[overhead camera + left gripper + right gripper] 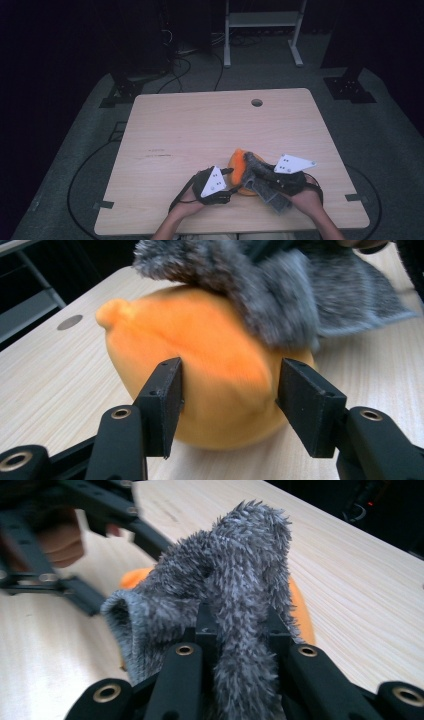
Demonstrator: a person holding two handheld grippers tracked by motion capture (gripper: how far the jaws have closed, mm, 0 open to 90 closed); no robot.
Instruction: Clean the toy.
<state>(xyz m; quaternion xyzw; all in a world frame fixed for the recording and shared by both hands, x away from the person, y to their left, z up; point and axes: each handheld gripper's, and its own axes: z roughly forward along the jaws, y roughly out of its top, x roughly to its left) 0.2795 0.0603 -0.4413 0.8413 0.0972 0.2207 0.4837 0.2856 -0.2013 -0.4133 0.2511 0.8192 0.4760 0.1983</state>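
My main worry is the grey fuzzy cloth (235,580) slipping off, or dragging the orange plush piece (200,370) along with it — the fuzzy pile is draped right over the orange top and looks likely to cling. If I pull with the right gripper (240,625) while the left has only a light bite on soft stuffing, the orange piece could squirm out and roll on the tabletop (200,130).

The right gripper is clamped narrow on a fold of the grey cloth, pile bulging between its pads. The left gripper (227,390) sits at a middling width, its two pads against the flanks of the orange piece; whether they really press in I can't quite say — that edge is blurred. Everything sits at the near edge, right of centre, between my hands.
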